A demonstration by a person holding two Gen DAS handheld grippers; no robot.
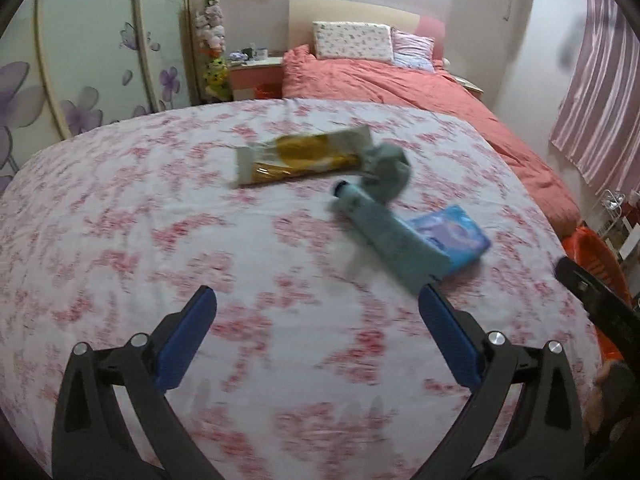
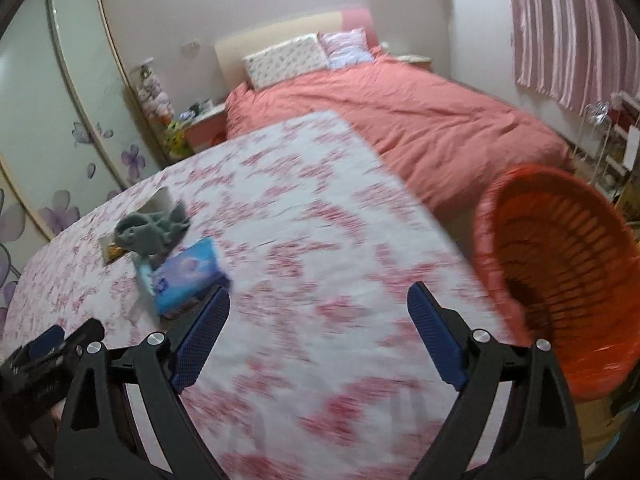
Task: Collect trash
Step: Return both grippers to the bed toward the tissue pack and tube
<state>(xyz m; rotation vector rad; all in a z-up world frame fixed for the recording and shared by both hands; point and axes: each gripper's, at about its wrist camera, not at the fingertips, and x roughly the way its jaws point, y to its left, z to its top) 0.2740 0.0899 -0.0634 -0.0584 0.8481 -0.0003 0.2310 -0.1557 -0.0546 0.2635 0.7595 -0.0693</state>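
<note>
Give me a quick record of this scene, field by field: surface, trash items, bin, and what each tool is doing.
surface: table with pink floral cloth
trash items: yellow wrapper, pale green tube, grey-green crumpled piece, blue packet
bin: orange basket, beside the table's right edge
left tool: open, nothing between its fingers
right tool: open, nothing between its fingers

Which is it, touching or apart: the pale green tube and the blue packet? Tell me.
Touching. In the left wrist view the tube lies across the blue packet, overlapping its near edge.
</note>
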